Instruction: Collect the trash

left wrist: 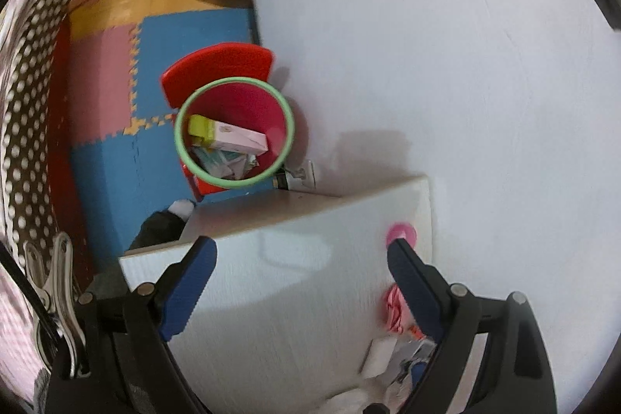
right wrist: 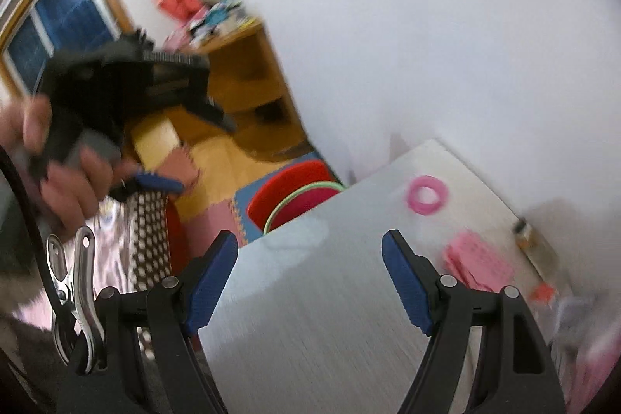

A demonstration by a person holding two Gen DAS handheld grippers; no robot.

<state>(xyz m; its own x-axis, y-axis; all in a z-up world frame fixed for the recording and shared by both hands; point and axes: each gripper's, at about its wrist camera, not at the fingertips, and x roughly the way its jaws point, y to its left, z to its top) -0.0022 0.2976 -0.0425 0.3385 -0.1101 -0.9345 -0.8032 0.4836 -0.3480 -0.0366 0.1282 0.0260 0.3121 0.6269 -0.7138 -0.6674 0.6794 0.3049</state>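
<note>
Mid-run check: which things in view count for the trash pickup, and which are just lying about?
Job:
- bin with green rim, boxes already inside
- crumpled wrappers on the white table
- left gripper and right gripper, both open

Lying about:
- pink ring
- pink pad
- foam mats

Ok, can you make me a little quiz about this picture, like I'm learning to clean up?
1. True or false: the red bin with the green rim already has trash inside.
2. What colour is the ring lying on the white table?
3. Are the left tongs holding something? A) yes, a box B) no, they are open and empty C) yes, the ring

Key:
1. True: a pink box and wrappers lie in it.
2. Pink.
3. B.
</note>
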